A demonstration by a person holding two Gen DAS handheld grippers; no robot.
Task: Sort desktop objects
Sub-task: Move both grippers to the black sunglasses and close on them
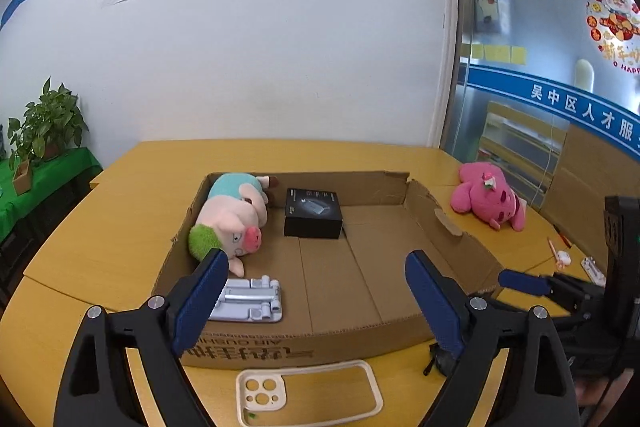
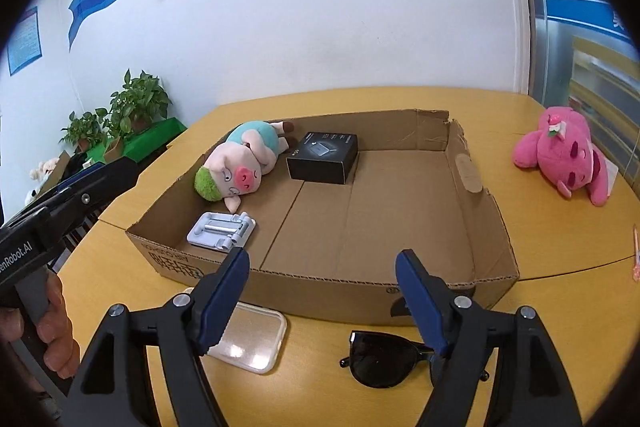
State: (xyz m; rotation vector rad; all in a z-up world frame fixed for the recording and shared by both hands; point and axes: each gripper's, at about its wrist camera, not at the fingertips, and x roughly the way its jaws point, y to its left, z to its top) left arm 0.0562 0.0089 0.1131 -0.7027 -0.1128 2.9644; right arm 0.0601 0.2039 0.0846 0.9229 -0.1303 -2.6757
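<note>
Box (image 2: pixel 400 203) already holding pig (image 2: pixel 240 163), stand (image 2: pixel 220 229); both claws (image 1: pixel 316 291) (image 2: pixel 322 299) wide, empty, hovering near case (image 2: pixel 250 337), sunglasses (image 2: pixel 384 357) for next pick

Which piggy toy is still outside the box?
The all-pink plush pig, lying on the table right of the cardboard box. The green-haired pig is already inside.
</note>
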